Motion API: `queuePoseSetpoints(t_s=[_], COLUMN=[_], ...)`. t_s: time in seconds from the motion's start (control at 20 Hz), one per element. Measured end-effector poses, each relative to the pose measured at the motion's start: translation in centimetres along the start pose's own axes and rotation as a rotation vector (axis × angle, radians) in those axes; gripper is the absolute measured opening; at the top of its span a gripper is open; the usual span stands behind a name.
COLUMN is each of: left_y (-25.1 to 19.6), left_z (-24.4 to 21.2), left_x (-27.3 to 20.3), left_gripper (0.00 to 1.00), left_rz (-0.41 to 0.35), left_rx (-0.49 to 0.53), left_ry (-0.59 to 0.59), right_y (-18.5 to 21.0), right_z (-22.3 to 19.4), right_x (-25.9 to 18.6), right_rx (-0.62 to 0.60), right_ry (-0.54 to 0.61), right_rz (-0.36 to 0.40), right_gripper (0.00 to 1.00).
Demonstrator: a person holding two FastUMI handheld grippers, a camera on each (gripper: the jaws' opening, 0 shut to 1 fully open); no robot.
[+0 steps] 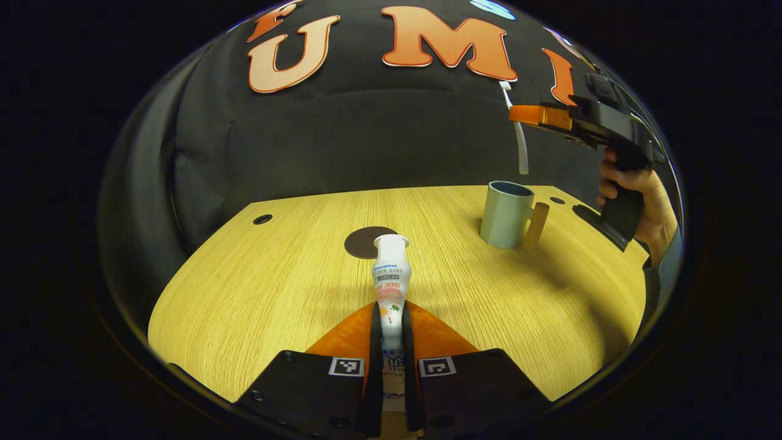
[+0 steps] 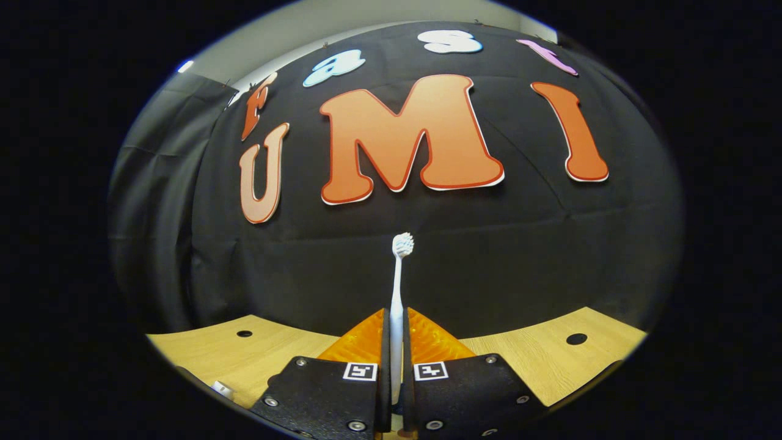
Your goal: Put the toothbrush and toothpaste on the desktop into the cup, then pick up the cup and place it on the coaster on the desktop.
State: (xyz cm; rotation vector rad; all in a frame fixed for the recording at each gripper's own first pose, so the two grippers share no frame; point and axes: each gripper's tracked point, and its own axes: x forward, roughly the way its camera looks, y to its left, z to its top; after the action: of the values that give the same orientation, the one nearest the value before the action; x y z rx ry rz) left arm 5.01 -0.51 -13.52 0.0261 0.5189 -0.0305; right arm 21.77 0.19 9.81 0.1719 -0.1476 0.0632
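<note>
My left gripper (image 1: 391,313) is shut on a white toothpaste tube (image 1: 391,278), which points forward low over the wooden desktop (image 1: 256,287), cap end away from me. A grey-blue cup (image 1: 504,215) with a wooden handle stands upright at the back right. Above it hangs a white toothbrush (image 1: 520,137), held roughly vertical by the right gripper (image 1: 518,115) in a person's hand (image 1: 641,201). In the right gripper view, my right gripper (image 2: 396,318) is shut on the toothbrush (image 2: 397,287), bristles up. A dark round coaster (image 1: 361,242) lies just beyond the tube's cap.
The desktop has small dark holes, one at the far left (image 1: 263,219) and one behind the cup (image 1: 557,200). Black cloth walls close off the back and left. Bare wood stretches to the left of the tube and between the tube and the cup.
</note>
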Motion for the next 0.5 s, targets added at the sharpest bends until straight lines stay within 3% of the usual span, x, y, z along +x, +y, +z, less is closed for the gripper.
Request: queuePoseSetpoints(t_s=[0.2, 0.5], left_y=[0.1, 0.2], left_z=[0.3, 0.6], left_x=[0.1, 0.2], left_gripper=[0.19, 0.19], left_rz=[0.006, 0.014], left_rx=[-0.011, -0.031], left_ry=[-0.017, -0.035], right_y=[-2.0, -2.6], right_z=[-2.1, -7.8], right_x=[1.6, 2.3], right_rx=[-0.018, 0.026], right_ry=[0.026, 0.192], right_rz=[-0.049, -0.055], right_gripper=[0.08, 0.09])
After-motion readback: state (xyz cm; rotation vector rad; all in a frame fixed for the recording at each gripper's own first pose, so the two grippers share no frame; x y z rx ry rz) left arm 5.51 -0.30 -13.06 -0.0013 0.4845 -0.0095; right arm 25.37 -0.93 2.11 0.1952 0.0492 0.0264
